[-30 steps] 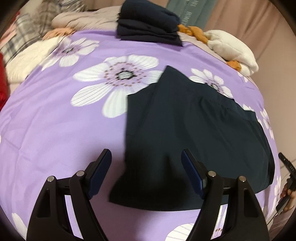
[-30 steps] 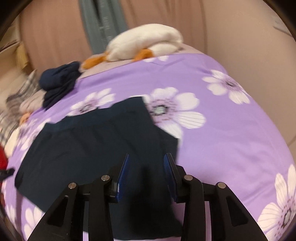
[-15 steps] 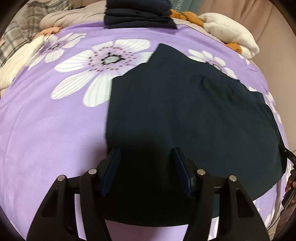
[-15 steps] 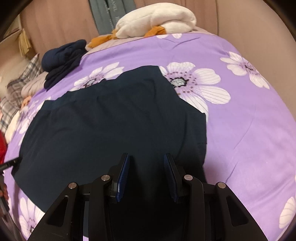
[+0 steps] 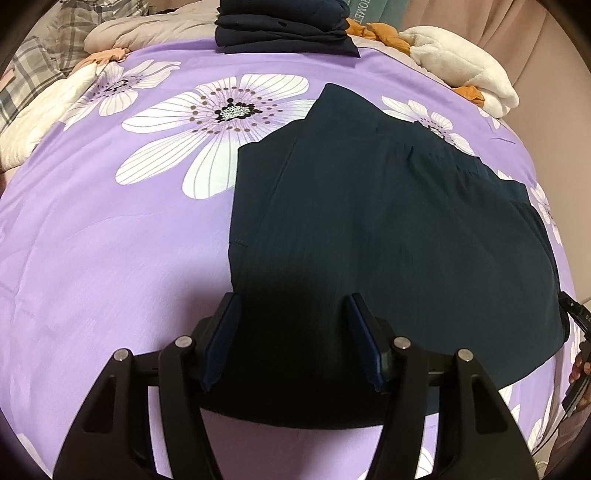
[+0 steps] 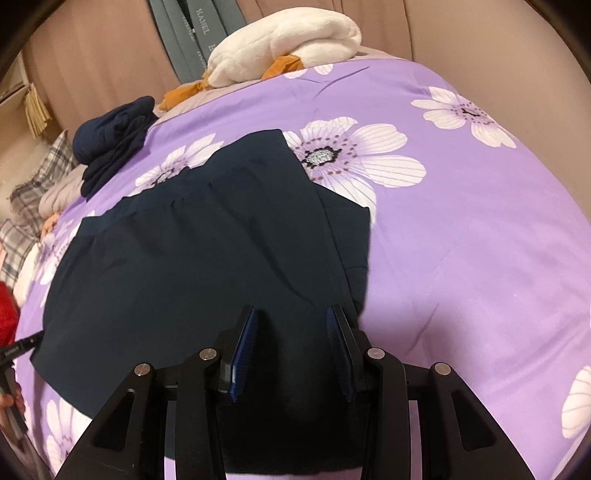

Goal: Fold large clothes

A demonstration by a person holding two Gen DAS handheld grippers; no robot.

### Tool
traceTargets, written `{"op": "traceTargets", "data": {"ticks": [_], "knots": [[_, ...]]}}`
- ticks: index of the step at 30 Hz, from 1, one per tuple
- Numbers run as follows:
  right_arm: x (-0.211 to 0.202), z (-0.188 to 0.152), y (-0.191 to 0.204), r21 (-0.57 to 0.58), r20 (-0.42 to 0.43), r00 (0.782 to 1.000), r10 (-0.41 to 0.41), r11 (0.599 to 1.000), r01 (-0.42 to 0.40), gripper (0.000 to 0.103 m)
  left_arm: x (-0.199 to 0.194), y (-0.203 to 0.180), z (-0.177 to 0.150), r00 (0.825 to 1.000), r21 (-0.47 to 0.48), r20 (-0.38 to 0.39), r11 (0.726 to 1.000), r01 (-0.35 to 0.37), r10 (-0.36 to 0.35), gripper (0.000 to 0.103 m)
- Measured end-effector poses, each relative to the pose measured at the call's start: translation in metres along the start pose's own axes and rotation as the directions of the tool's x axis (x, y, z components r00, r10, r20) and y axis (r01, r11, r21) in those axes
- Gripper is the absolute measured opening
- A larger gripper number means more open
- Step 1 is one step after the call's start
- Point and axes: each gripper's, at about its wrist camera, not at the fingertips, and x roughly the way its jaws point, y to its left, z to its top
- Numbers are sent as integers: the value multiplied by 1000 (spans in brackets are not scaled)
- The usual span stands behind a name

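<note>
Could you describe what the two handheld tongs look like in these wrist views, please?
Both the left tongs and the right tongs look alike: matte black, forked plastic frames with triangular cut-outs, round silver pivot bolts, and two flat fingers lined with dark blue ribbed pads. No cables, labels or sleeves show.

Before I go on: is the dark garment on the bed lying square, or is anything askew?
Mostly flat, but not square. On the dark garment a pointed flap juts toward the folded navy stack, and a second layer shows unevenly along one side edge. Both grippers are open over its near hem.
</note>
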Motion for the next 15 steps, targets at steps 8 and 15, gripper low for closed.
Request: {"op": "traceTargets", "data": {"ticks": [8, 15], "knots": [[-29, -7, 13, -7, 49, 999, -5, 1000, 5, 47, -40, -32, -17, 995, 55, 104, 998, 4, -10, 68], [-23, -21, 77, -83, 43, 986, 158, 984, -154, 50, -45, -88, -29, 989, 181, 150, 983, -15, -13, 72]]}}
